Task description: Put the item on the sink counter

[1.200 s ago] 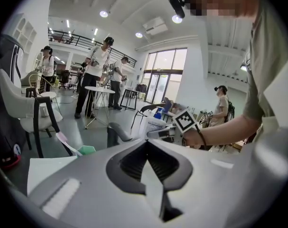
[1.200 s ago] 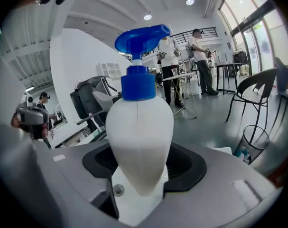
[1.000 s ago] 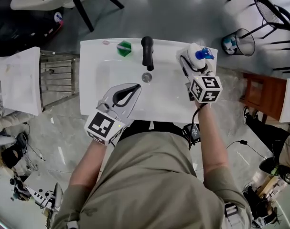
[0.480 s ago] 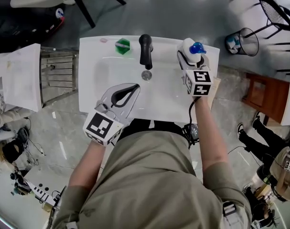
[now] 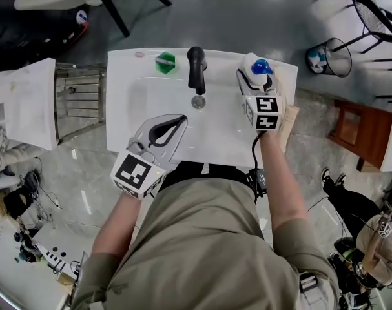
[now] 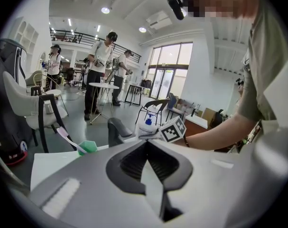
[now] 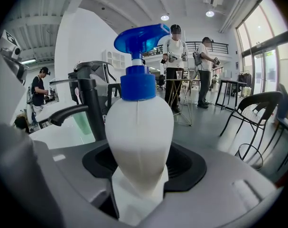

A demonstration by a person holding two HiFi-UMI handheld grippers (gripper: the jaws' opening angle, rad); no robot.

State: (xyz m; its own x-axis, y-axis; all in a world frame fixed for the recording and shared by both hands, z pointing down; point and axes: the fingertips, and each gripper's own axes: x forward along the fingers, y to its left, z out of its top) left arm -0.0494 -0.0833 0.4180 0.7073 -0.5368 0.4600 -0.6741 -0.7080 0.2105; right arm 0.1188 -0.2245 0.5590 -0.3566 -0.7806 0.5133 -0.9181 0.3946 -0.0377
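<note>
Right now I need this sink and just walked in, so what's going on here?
A person stands at the white sink counter with a tool in each hand. The right tool is shut on a white spray bottle with a blue trigger, upright at the counter's back right corner, right of the black faucet. Whether it already rests there can't be told. The left tool is shut and empty over the basin.
</note>
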